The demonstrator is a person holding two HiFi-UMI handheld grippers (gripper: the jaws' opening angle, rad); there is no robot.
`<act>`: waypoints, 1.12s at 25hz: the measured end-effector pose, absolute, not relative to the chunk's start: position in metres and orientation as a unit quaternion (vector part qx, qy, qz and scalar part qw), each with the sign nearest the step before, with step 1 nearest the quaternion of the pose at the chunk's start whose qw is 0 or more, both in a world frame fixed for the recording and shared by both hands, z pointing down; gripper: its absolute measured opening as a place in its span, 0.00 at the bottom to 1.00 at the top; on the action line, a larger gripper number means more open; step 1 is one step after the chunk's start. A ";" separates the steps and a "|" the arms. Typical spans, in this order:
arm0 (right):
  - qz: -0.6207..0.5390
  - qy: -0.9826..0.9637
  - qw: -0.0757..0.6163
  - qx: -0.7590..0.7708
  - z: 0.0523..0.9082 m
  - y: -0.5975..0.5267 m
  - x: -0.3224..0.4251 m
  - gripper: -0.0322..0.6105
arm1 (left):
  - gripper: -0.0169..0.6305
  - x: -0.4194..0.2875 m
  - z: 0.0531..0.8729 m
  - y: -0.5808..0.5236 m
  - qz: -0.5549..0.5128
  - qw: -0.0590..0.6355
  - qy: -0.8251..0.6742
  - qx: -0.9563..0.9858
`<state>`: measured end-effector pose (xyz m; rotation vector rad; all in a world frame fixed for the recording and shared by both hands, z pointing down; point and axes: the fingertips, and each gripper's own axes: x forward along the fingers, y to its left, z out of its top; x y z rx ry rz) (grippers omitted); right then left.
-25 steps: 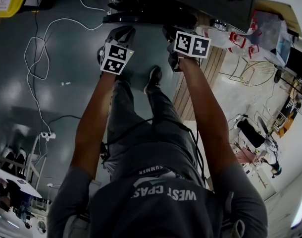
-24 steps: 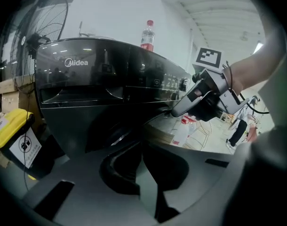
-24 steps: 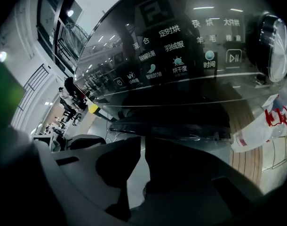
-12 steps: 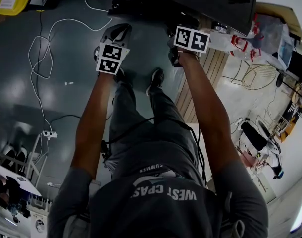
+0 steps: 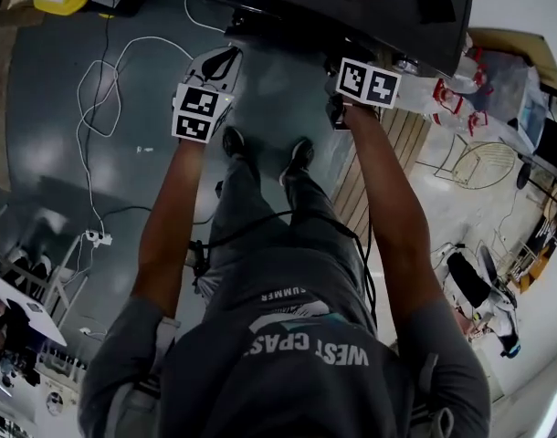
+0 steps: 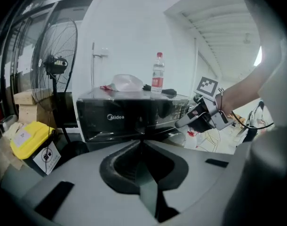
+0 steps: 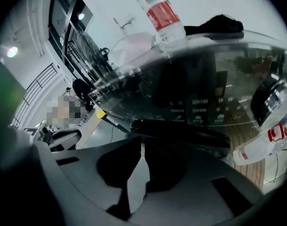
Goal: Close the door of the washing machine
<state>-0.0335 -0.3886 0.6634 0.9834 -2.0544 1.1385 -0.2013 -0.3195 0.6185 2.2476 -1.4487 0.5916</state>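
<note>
The black washing machine [image 6: 129,119] stands right in front of me, its glossy dark front [image 7: 200,102] filling the right gripper view. I cannot tell how its door stands. In the head view the machine [image 5: 352,7] lies along the top edge. My left gripper [image 5: 219,60] hangs before it over the grey floor, jaws together and empty [image 6: 142,142]. My right gripper [image 5: 344,71] is closer to the machine, near a dark ledge [image 7: 181,131] on its front. Its jaws [image 7: 142,147] are all but together with nothing between them. The left gripper view also shows the right gripper [image 6: 180,123].
A water bottle [image 6: 157,78] and a white bundle [image 6: 127,83] sit on the machine. A yellow box [image 6: 28,138] and a standing fan [image 6: 56,65] are at its left. White cable [image 5: 96,108] and a power strip [image 5: 98,238] lie on the floor. Wooden planks [image 5: 388,153] are at the right.
Both hands have lifted, the left one more. The person's feet have shifted, and more of the machine's front shows at the top of the head view.
</note>
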 end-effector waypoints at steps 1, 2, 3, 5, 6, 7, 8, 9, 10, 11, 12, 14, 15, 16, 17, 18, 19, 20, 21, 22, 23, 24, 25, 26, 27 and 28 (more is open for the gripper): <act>0.422 -0.778 0.286 0.367 0.650 -0.386 -0.035 0.12 | 0.06 -0.205 0.607 -0.318 0.209 0.197 -0.521 0.804; 0.416 -0.786 0.277 0.364 0.635 -0.384 -0.037 0.12 | 0.06 -0.209 0.596 -0.316 0.206 0.193 -0.523 0.804; 0.409 -0.795 0.267 0.359 0.619 -0.383 -0.040 0.12 | 0.06 -0.214 0.584 -0.315 0.204 0.188 -0.526 0.804; 0.387 -0.818 0.244 0.350 0.583 -0.382 -0.046 0.12 | 0.06 -0.223 0.558 -0.313 0.201 0.176 -0.532 0.803; 0.373 -0.830 0.231 0.344 0.564 -0.381 -0.050 0.12 | 0.06 -0.228 0.545 -0.311 0.201 0.170 -0.535 0.803; 0.357 -0.843 0.220 0.337 0.544 -0.380 -0.053 0.12 | 0.06 -0.232 0.532 -0.308 0.201 0.165 -0.537 0.803; 0.341 -0.855 0.209 0.331 0.524 -0.378 -0.057 0.12 | 0.06 -0.238 0.520 -0.305 0.201 0.160 -0.540 0.802; 0.323 -0.866 0.199 0.326 0.504 -0.376 -0.060 0.12 | 0.06 -0.244 0.508 -0.301 0.200 0.154 -0.543 0.801; 0.304 -0.877 0.190 0.320 0.483 -0.375 -0.064 0.12 | 0.06 -0.249 0.495 -0.297 0.200 0.147 -0.546 0.800; 0.286 -0.887 0.182 0.315 0.463 -0.374 -0.066 0.12 | 0.06 -0.255 0.481 -0.293 0.200 0.139 -0.550 0.799; 0.268 -0.896 0.174 0.308 0.442 -0.372 -0.068 0.12 | 0.06 -0.259 0.467 -0.288 0.201 0.131 -0.553 0.798; 0.234 -0.913 0.160 0.292 0.401 -0.365 -0.072 0.12 | 0.06 -0.266 0.439 -0.277 0.204 0.115 -0.559 0.796; 0.216 -0.921 0.154 0.286 0.382 -0.361 -0.074 0.12 | 0.06 -0.269 0.425 -0.271 0.203 0.107 -0.562 0.795; 0.197 -0.928 0.147 0.280 0.364 -0.356 -0.076 0.12 | 0.06 -0.274 0.411 -0.263 0.201 0.098 -0.566 0.794; 0.180 -0.934 0.139 0.275 0.345 -0.350 -0.079 0.12 | 0.06 -0.278 0.397 -0.256 0.199 0.087 -0.570 0.793; 0.163 -0.940 0.130 0.271 0.327 -0.345 -0.080 0.12 | 0.06 -0.282 0.383 -0.250 0.196 0.077 -0.573 0.792; 0.149 -0.944 0.122 0.268 0.311 -0.340 -0.081 0.12 | 0.06 -0.285 0.369 -0.243 0.193 0.067 -0.576 0.791; 0.135 -0.948 0.114 0.265 0.296 -0.334 -0.082 0.12 | 0.06 -0.287 0.356 -0.238 0.191 0.057 -0.578 0.791; 0.122 -0.951 0.107 0.265 0.283 -0.330 -0.081 0.12 | 0.06 -0.288 0.343 -0.233 0.188 0.047 -0.580 0.791; 0.110 -0.953 0.101 0.265 0.271 -0.326 -0.080 0.12 | 0.06 -0.289 0.331 -0.228 0.184 0.038 -0.582 0.791; 0.100 -0.954 0.095 0.266 0.259 -0.322 -0.079 0.11 | 0.06 -0.290 0.319 -0.224 0.180 0.028 -0.583 0.792; 0.091 -0.955 0.087 0.267 0.249 -0.318 -0.077 0.11 | 0.06 -0.290 0.307 -0.221 0.174 0.018 -0.584 0.793; 0.083 -0.957 0.080 0.267 0.237 -0.315 -0.076 0.11 | 0.06 -0.289 0.296 -0.217 0.168 0.009 -0.584 0.794; 0.075 -0.958 0.072 0.266 0.226 -0.311 -0.074 0.11 | 0.06 -0.288 0.284 -0.214 0.162 0.000 -0.583 0.796; 0.066 -0.960 0.064 0.266 0.215 -0.307 -0.071 0.11 | 0.06 -0.285 0.273 -0.211 0.157 -0.008 -0.581 0.798; 0.058 -0.960 0.057 0.267 0.203 -0.303 -0.068 0.11 | 0.06 -0.282 0.262 -0.208 0.152 -0.015 -0.579 0.801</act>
